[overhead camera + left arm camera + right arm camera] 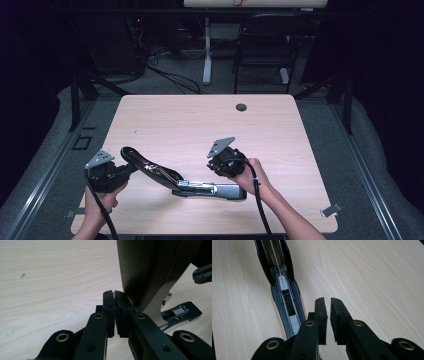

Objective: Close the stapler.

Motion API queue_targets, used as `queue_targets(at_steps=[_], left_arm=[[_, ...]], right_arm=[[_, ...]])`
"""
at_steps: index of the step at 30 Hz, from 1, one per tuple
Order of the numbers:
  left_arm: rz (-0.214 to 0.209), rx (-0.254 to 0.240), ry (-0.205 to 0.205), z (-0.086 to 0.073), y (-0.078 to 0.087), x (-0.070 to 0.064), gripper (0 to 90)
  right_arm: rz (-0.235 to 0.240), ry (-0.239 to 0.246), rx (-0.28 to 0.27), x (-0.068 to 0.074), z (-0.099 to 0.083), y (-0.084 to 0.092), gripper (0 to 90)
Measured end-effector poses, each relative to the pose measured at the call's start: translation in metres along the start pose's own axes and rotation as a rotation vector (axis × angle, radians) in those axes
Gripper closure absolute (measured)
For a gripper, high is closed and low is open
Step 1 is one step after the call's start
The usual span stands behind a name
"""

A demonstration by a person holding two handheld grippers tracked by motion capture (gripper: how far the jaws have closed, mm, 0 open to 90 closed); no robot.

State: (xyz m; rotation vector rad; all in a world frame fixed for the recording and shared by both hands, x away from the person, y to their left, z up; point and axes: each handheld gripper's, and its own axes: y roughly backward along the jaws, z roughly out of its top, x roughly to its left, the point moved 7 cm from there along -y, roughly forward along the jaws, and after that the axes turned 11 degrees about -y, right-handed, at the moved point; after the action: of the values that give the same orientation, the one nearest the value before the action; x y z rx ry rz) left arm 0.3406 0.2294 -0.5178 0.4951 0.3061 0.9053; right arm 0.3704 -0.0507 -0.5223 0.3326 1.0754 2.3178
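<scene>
Right gripper view: stapler (287, 302) staple channel exposed; right hand-held gripper (328, 301) closed, empty; left hand-held gripper (113, 293) likewise.

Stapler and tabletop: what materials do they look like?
Stapler: black shell with a dull sheen, probably plastic or painted metal; the open staple channel looks like bright bare metal. Table: pale wood-grain surface, matte, likely laminate rather than solid wood, with a dark round grommet.

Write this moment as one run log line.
stapler: open, on table | left gripper: shut, empty, beside its lid | right gripper: shut, empty, beside its base
</scene>
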Motion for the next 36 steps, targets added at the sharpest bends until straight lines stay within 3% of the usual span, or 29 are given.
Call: queue_targets(at_steps=[5,10,17,22,32,36], left_arm=[[0.009,-0.039,-0.019,0.007,0.001,-0.002,87.8],[0.008,-0.033,-0.052,0.011,-0.001,-0.007,88.2],[-0.003,-0.054,-0.058,0.014,-0.002,-0.011,88.3],[-0.001,-0.068,-0.098,0.019,-0.003,-0.017,89.4],[-0.010,-0.078,-0.098,0.020,-0.004,-0.020,89.7],[-0.015,-0.084,-0.106,0.022,-0.005,-0.023,89.7]], right_arm=[[-0.007,0.007,-0.018,0.000,0.002,0.002,85.2],[0.004,-0.007,-0.022,0.001,0.004,0.001,84.8],[0.003,-0.011,-0.038,0.003,0.007,0.003,85.5],[0.005,-0.003,-0.042,0.006,0.009,0.006,87.4],[0.027,-0.011,-0.076,0.012,0.018,0.008,85.4],[0.064,-0.035,-0.101,0.014,0.023,0.009,85.7]])
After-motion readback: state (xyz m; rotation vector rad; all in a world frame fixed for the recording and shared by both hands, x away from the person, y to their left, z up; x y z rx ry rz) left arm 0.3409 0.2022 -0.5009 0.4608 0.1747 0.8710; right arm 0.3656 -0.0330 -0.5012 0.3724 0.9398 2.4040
